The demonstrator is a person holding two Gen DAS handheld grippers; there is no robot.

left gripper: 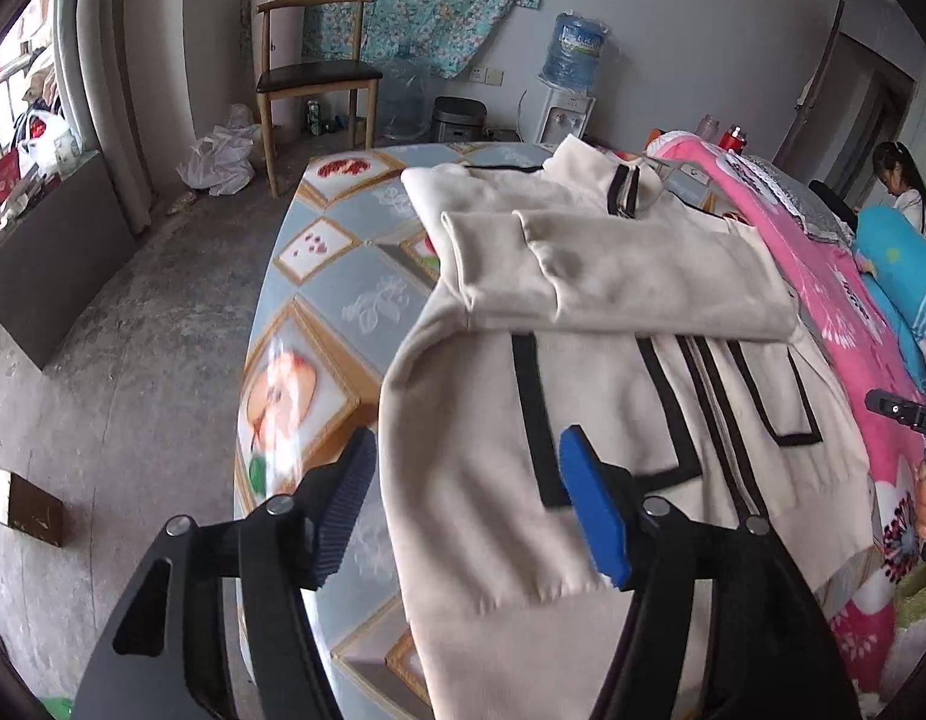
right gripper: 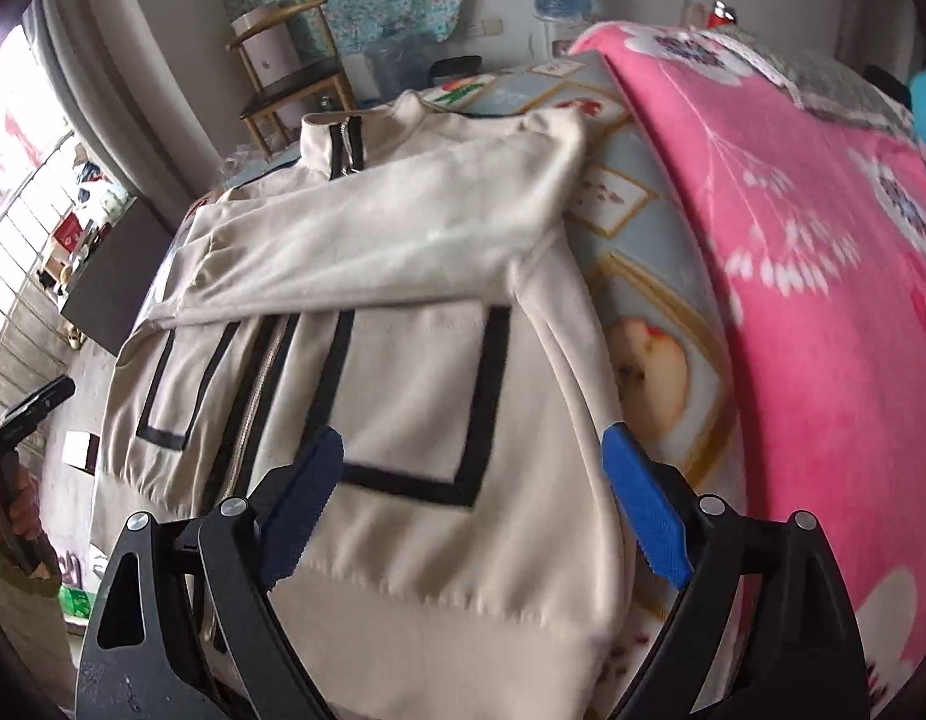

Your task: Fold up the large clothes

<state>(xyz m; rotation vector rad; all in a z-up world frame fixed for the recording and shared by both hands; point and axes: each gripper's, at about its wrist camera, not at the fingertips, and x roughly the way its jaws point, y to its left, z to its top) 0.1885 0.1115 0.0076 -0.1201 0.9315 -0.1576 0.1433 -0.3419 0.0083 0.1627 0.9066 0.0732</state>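
A cream zip jacket (left gripper: 523,396) with black trim lies flat on a bed, collar at the far end, both sleeves (left gripper: 613,276) folded across its chest. It also shows in the right wrist view (right gripper: 415,372). My left gripper (left gripper: 463,498) is open and empty, hovering over the jacket's lower left hem. My right gripper (right gripper: 472,504) is open and empty, hovering over the lower right hem. The right gripper's body shows at the edge of the left wrist view (left gripper: 907,414).
The bed has a blue fruit-print sheet (left gripper: 337,294) and a pink floral blanket (right gripper: 793,240) along the right side. A wooden chair (left gripper: 313,78), water dispenser (left gripper: 568,102) and bags stand beyond. A person (left gripper: 907,192) sits at far right.
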